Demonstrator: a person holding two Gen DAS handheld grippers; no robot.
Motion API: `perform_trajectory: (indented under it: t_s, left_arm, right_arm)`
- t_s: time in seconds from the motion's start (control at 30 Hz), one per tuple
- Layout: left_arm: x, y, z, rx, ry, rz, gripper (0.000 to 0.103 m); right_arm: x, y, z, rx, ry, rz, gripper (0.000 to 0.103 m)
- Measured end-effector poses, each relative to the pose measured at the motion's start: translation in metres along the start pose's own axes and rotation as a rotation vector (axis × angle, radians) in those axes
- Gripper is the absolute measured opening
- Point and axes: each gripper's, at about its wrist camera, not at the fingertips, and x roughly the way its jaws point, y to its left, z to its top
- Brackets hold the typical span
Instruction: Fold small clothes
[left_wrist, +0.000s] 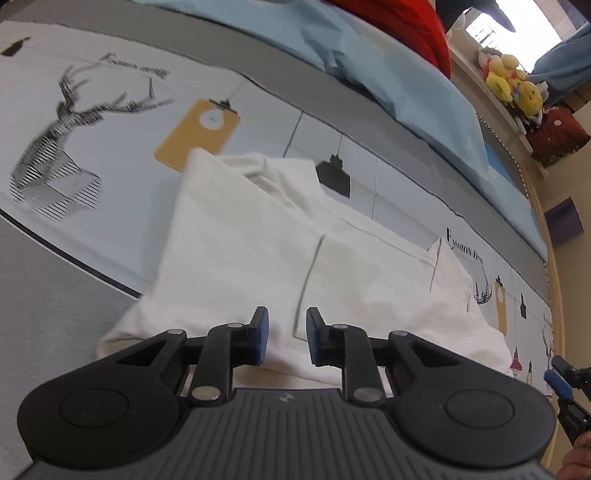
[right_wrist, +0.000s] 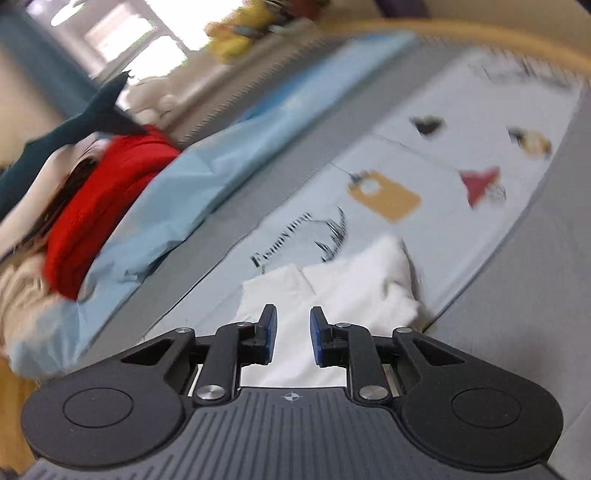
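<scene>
**Left wrist view: both grippers parted above a white garment on the bed**

Left wrist view looks down on a white garment (left_wrist: 295, 251) lying partly folded on a printed bedsheet (left_wrist: 110, 155) with a deer drawing (left_wrist: 62, 140) and mustard tag motifs. The left gripper (left_wrist: 287, 336) hangs over the near edge of the cloth with its blue pads (left_wrist: 261, 338) a narrow gap apart; white fabric shows through the gap, but nothing is pinched between them. At the right edge of this view the right gripper's blue tip (left_wrist: 557, 382) shows beside the garment.

From the right wrist view, which is motion-blurred, the right gripper (right_wrist: 293, 334) also stands slightly parted over the same white garment (right_wrist: 354, 291), gripping nothing. Beyond the sheet lie a light blue quilt (left_wrist: 399, 85) and a red cloth (right_wrist: 107, 199). Yellow plush toys (left_wrist: 513, 85) sit on a shelf by the window.
</scene>
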Motion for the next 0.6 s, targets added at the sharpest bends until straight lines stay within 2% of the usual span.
perform_trajectory:
  t_s: [0.13, 0.3, 0.43, 0.53, 0.6]
  left_arm:
    - [0.021, -0.005, 0.000, 0.002, -0.009, -0.013, 0.024]
    - [0.046, -0.009, 0.002, -0.028, -0.008, -0.006, 0.024]
    - [0.062, -0.012, 0.003, -0.032, 0.011, 0.013, 0.027]
    - [0.073, -0.018, -0.001, -0.001, 0.043, 0.017, 0.027]
    - [0.076, -0.026, -0.003, 0.059, 0.043, 0.048, 0.027]
  right_arm:
    - [-0.001, -0.019, 0.008, -0.027, -0.053, -0.033, 0.022]
    - [0.018, -0.052, 0.019, 0.056, -0.019, -0.065, 0.022]
    - [0.019, -0.063, 0.034, 0.100, -0.032, -0.079, 0.022]
    - [0.021, -0.068, 0.040, 0.114, -0.047, -0.087, 0.022]
    - [0.022, -0.071, 0.042, 0.133, -0.045, -0.092, 0.022]
